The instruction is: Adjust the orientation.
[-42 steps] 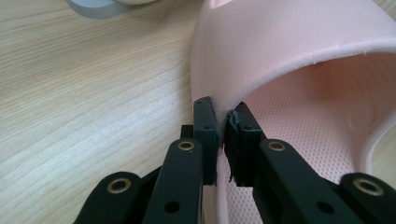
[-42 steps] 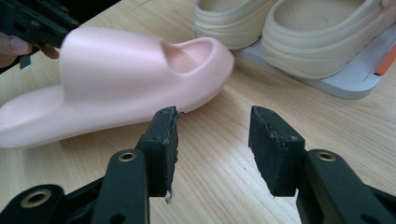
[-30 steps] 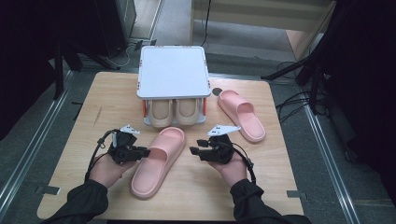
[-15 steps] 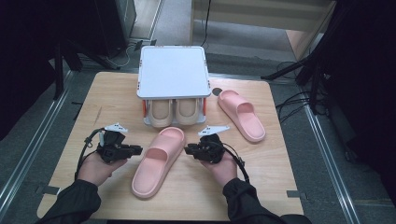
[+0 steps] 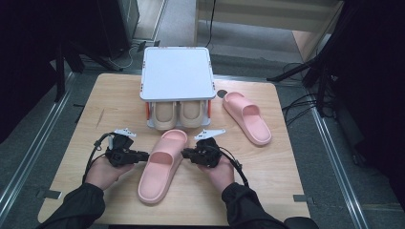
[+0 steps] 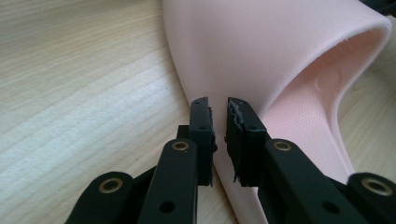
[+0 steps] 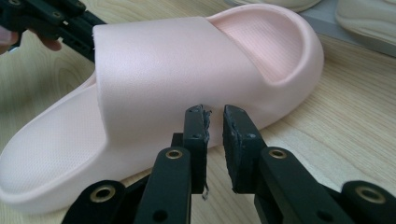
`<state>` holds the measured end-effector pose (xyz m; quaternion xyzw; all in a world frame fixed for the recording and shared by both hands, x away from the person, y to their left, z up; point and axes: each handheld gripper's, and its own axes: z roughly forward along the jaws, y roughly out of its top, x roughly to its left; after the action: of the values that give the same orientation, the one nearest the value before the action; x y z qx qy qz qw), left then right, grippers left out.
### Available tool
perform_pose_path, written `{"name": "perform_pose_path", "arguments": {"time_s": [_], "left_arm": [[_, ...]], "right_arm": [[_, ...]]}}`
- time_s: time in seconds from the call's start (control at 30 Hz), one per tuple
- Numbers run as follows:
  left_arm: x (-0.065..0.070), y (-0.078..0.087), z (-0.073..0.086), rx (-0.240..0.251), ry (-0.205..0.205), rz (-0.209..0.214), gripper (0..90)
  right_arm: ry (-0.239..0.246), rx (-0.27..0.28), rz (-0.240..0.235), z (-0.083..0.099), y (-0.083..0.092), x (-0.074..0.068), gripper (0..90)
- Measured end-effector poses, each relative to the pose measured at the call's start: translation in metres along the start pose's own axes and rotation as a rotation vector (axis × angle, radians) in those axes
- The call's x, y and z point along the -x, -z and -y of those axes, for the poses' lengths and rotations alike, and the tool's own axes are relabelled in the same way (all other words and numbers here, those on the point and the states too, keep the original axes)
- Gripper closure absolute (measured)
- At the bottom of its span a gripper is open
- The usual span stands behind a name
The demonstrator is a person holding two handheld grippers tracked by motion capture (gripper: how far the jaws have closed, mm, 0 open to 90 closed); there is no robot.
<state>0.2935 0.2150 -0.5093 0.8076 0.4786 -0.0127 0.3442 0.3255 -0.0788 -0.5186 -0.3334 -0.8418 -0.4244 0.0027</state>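
Observation:
A pink slipper (image 5: 161, 164) lies toe-forward in the middle of the table. My left gripper (image 5: 144, 155) touches its left side, jaws nearly together with just a slit between them and nothing held (image 6: 218, 106). From the other side my right gripper (image 5: 185, 153) presses its tips against the strap, also shut and empty (image 7: 213, 112). In the right gripper view the left gripper shows behind the slipper (image 7: 154, 93) at top left. The second pink slipper (image 5: 246, 117) lies at the right, apart from both grippers.
A white two-level rack (image 5: 176, 72) stands at the back centre with two beige slippers (image 5: 177, 114) on its lower shelf. The wooden table (image 5: 291, 171) ends close behind my hands. A small dark disc (image 5: 221, 93) lies beside the rack.
My right gripper has slid left up to the slipper's strap. The left gripper drew back a little, then came in again to the slipper's left side.

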Motion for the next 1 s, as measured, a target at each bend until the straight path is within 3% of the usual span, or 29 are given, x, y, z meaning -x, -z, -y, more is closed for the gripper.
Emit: {"name": "perform_pose_path", "arguments": {"time_s": [0.27, 0.4, 0.77, 1.0], "left_arm": [[0.009, -0.001, 0.007, -0.014, 0.002, 0.044, 79.5], [0.013, 0.0, 0.008, -0.017, -0.004, 0.041, 79.0], [0.004, 0.016, 0.004, 0.06, 0.032, 0.046, 66.8], [-0.004, 0.027, 0.001, 0.117, 0.062, 0.058, 58.7]], "right_arm": [[0.018, -0.014, 0.014, 0.0, -0.002, 0.0, 81.5], [0.014, -0.018, 0.017, -0.001, -0.002, 0.0, 80.9], [0.04, 0.014, 0.036, -0.003, 0.006, 0.005, 71.2], [0.009, 0.053, 0.059, -0.005, 0.022, 0.017, 69.8]]}}
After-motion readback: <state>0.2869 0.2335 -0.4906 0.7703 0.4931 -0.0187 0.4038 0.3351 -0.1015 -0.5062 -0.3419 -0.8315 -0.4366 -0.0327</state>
